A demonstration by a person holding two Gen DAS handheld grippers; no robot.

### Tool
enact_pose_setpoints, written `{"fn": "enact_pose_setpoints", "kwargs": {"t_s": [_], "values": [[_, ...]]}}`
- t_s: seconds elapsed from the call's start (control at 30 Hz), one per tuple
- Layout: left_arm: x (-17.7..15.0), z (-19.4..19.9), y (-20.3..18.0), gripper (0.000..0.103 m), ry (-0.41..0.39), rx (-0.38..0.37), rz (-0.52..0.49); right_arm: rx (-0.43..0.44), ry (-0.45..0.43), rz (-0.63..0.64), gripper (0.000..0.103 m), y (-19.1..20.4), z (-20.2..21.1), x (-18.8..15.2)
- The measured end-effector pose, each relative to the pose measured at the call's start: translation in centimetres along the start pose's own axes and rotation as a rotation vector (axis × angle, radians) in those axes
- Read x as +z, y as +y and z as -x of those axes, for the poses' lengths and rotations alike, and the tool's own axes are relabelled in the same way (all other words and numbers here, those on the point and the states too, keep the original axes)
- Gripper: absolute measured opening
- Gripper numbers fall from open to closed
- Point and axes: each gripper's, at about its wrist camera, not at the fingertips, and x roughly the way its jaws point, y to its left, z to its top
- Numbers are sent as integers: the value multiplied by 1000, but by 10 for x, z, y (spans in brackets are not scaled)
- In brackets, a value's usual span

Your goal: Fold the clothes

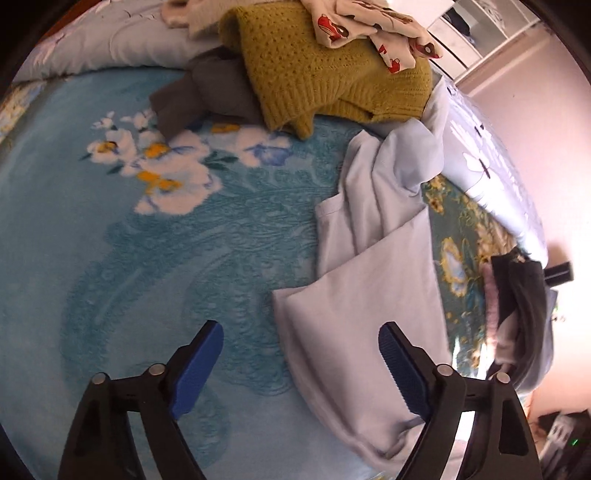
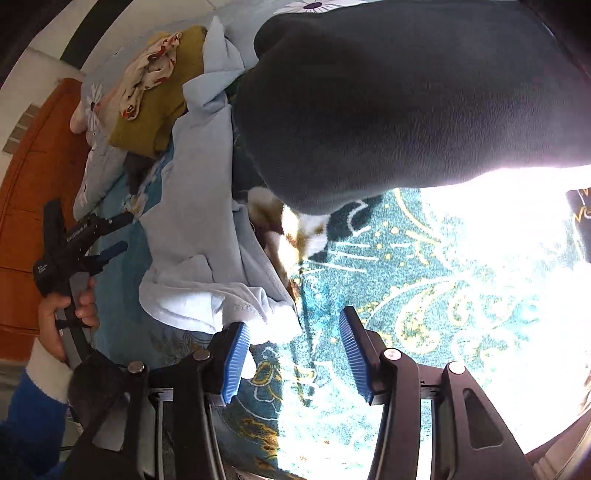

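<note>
One pale blue garment (image 1: pixel 373 280) lies between two spread, empty grippers.

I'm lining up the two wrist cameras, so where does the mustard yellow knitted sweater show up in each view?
Left wrist view: the mustard yellow knitted sweater is at top centre, on the pile of clothes.
Right wrist view: the same sweater is at upper left, small and far away.
Shared landmark: the cream cloth with red prints lies on top of it in both.

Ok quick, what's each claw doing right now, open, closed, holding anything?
Left claw: open, empty, above the pale blue crumpled cotton garment.
Right claw: open, empty, by that garment's edge on the teal patterned blanket.
</note>
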Motion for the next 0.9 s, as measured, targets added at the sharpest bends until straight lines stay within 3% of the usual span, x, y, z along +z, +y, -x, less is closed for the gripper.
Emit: {"fn": "enact_pose_setpoints", "kwargs": {"t_s": [0.1,0.2,0.23,0.47,0.6,0.73,0.9], "values": [[3,-10,-8,60,25,-5,5,-28,22,45,50,13,-10,-6],[4,-12,-10,27,34,16,3,-36,25,68,51,23,-14,-5],[4,-7,-7,8,17,21,8,-31,24,65,51,26,-17,-4],[-1,31,12,5,-105,58,48,2,46,82,51,35,-22,-7],[-6,89,57,5,-241,156,158,49,73,128,57,54,-33,-12],[-19,157,125,5,-369,280,331,67,105,212,58,80,-46,-20],[-41,207,203,5,-413,341,605,69,128,258,58,97,-58,-25]]}}
